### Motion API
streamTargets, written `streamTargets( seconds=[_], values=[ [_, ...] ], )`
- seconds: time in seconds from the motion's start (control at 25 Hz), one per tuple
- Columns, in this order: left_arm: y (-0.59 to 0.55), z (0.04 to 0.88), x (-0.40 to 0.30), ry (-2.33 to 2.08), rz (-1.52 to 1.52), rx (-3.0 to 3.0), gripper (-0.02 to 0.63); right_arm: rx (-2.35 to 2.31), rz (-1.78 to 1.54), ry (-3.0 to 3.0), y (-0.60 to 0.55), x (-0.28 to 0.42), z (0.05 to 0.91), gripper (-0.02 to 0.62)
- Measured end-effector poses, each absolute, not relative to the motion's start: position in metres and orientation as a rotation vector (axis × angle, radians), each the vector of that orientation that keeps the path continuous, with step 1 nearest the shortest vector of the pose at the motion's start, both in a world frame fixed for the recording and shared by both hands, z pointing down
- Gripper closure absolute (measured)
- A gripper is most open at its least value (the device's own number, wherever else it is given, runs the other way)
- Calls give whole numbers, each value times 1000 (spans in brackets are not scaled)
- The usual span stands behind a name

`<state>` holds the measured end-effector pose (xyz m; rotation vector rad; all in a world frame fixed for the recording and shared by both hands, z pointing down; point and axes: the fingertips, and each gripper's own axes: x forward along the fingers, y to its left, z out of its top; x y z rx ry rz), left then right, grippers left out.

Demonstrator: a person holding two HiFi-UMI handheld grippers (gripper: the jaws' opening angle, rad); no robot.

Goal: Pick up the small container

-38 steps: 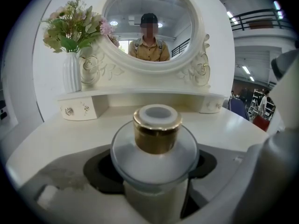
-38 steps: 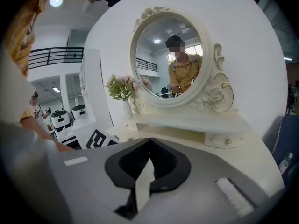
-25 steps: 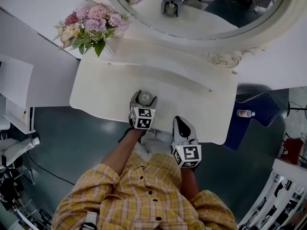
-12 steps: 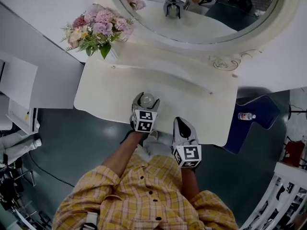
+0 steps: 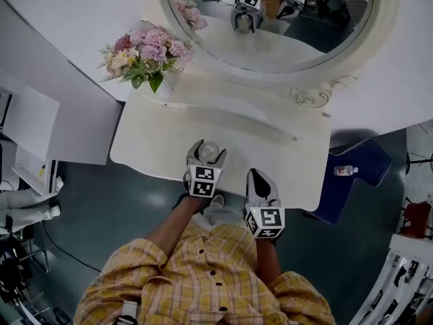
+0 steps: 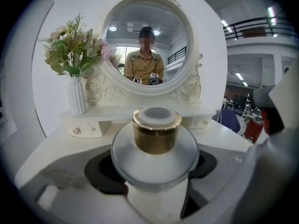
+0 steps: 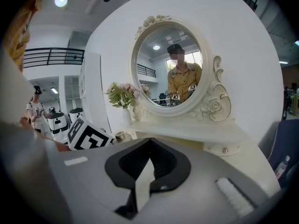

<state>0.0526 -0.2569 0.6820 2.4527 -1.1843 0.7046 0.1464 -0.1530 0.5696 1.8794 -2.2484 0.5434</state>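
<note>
Base hidden behind the jaws and contents unreadable, a small round frosted-glass container [image 6: 156, 146] with gold cap sits clamped in the left tool [image 5: 208, 152] near the front edge of the white surface [image 5: 152, 137]. The right tool [image 5: 256, 177] is closed, empty. A white ribbed vase [image 6: 77, 96] holds pink flowers [image 5: 145, 49].

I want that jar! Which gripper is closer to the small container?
Left. The left gripper is shut on the small container; the right gripper sits apart to its right, shut.

L gripper [image 6: 155, 171] clamped on small container [image 6: 156, 136], gold cap | vase w/ flowers [image 6: 76, 94] back-left | mirror [image 6: 146, 41] behind
</note>
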Motion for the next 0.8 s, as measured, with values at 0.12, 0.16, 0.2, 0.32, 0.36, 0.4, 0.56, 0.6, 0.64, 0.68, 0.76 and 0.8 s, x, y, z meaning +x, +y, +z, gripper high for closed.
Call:
streamTargets(
  seconds=[0.12, 0.16, 0.2, 0.32, 0.36, 0.4, 0.56, 0.6, 0.64, 0.68, 0.76, 0.8],
  values=[
    [-256, 669, 49, -1187, 690, 2468, 262, 1891, 530, -2249, -153, 146, 564, 594],
    [-255, 665, 47, -1186, 686, 2474, 262, 1897, 527, -2249, -153, 146, 561, 594],
    [-255, 661, 46, -1185, 683, 2480, 262, 1904, 523, -2250, -153, 146, 559, 594],
    [-255, 651, 40, -1189, 673, 2506, 262, 1926, 505, -2259, -153, 145, 551, 594],
    [-254, 648, 39, -1188, 669, 2512, 262, 1931, 496, -2261, -153, 145, 548, 594],
    [-253, 645, 38, -1185, 665, 2518, 262, 1935, 489, -2261, -153, 144, 546, 594],
    [-247, 632, 37, -1171, 647, 2539, 262, 1953, 472, -2254, -150, 146, 540, 594],
    [-246, 628, 37, -1168, 643, 2541, 262, 1959, 469, -2252, -149, 147, 538, 594],
    [-244, 625, 37, -1166, 637, 2543, 262, 1963, 465, -2251, -148, 147, 537, 594],
    [-243, 622, 36, -1166, 630, 2543, 262, 1967, 462, -2251, -147, 147, 535, 594],
    [-239, 614, 36, -1165, 614, 2547, 262, 1973, 458, -2251, -145, 148, 531, 594],
    [-237, 609, 36, -1164, 605, 2552, 262, 1977, 456, -2251, -144, 149, 529, 594]
  ],
)
